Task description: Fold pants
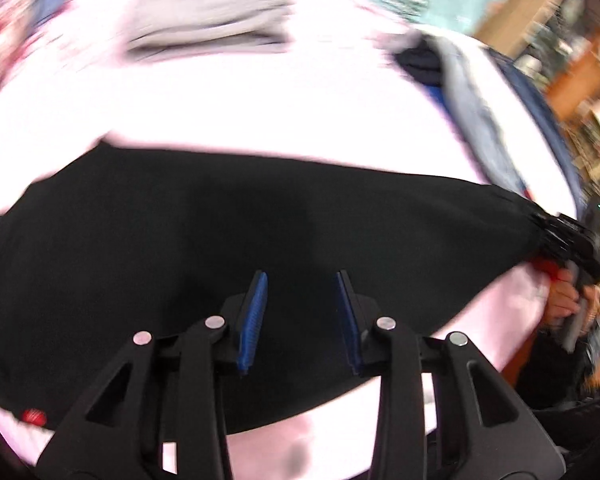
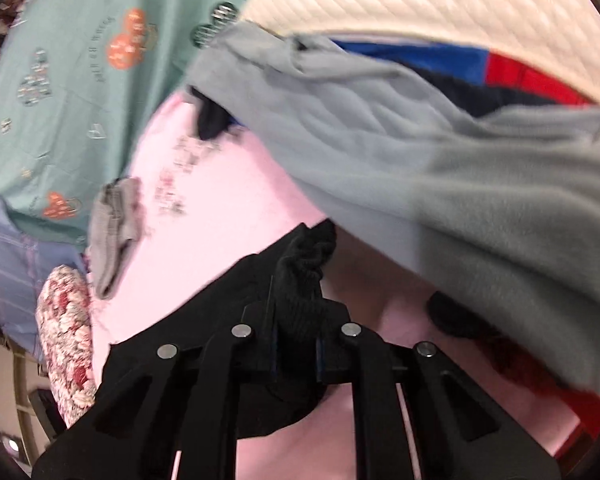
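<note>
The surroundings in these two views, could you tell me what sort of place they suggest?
Probably a bedroom: black pants lie on a pink bedsheet, with a floral pillow and a teal printed blanket beside loose clothes.

Both fisheye views bend strongly toward dark rounded corners. The left wrist view is motion-smeared across its upper half, and the pink sheet (image 1: 260, 112) blows out to near white. The black pants (image 1: 180, 220) show no detail. The right wrist view is sharper, softly lit.
</note>
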Motion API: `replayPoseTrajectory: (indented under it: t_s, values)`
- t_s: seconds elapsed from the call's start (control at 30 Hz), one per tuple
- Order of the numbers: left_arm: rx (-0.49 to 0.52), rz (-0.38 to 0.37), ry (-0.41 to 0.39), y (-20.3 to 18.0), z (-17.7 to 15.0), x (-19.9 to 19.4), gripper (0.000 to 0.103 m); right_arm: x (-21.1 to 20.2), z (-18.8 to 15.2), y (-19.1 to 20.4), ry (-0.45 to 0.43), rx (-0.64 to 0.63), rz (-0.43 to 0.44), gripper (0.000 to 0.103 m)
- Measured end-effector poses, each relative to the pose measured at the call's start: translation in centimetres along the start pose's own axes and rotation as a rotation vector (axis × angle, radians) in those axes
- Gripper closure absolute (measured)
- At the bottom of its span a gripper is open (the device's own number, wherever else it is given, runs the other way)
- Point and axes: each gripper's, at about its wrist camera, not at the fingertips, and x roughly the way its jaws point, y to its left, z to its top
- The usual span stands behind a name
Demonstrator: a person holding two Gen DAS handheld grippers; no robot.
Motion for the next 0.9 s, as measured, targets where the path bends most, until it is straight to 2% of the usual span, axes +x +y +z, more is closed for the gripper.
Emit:
replayPoseTrajectory:
  t_s: [0.07, 0.17, 0.23, 0.37, 0.43, 0.5, 0.57, 0.63, 0.67, 0.77, 0.9]
  values:
    - [0.043, -0.083, 0.023, -3.9, 1.6, 1.8, 0.069, -1.0, 0.0, 1.4, -0.019, -0.045, 0.029, 0.09]
    - [0.116, -0.135, 0.058, -9.4, 3.1, 6.1, 0.069, -1.7, 0.3, 3.0, -0.038, -0.099, 0.038, 0.09]
    - [0.149, -0.167, 0.111, -12.2, 3.7, 9.2, 0.079, -1.5, 0.6, 3.7, -0.031, -0.113, 0.05, 0.09]
    - [0.179, -0.086, 0.163, -14.3, 3.9, 13.8, 0.083, -1.4, 0.3, 4.7, -0.028, -0.135, 0.075, 0.09]
    - [0.185, -0.076, 0.138, -14.3, 4.0, 13.7, 0.083, -1.1, 0.0, 5.1, -0.02, -0.138, 0.092, 0.09]
    - [0.183, -0.105, 0.148, -14.3, 3.8, 13.3, 0.082, -0.8, -0.1, 5.4, -0.008, -0.145, 0.102, 0.09]
    - [0.189, -0.185, 0.141, -14.0, 3.4, 11.7, 0.078, -0.8, -0.3, 5.7, -0.006, -0.152, 0.1, 0.09]
    - [0.193, -0.211, 0.086, -13.0, 2.8, 9.0, 0.06, -1.0, -0.4, 5.9, -0.009, -0.15, 0.101, 0.09]
    - [0.183, -0.207, 0.057, -12.0, 2.6, 7.8, 0.058, -1.2, -0.5, 6.1, -0.01, -0.15, 0.106, 0.09]
    - [0.068, -0.156, -0.02, -6.1, 2.0, 4.0, 0.058, -1.7, -0.8, 7.3, -0.018, -0.18, 0.104, 0.09]
    - [-0.131, -0.015, -0.129, 4.4, 0.0, -0.5, 0.06, -1.3, -1.7, 10.2, -0.001, -0.241, 0.11, 0.09]
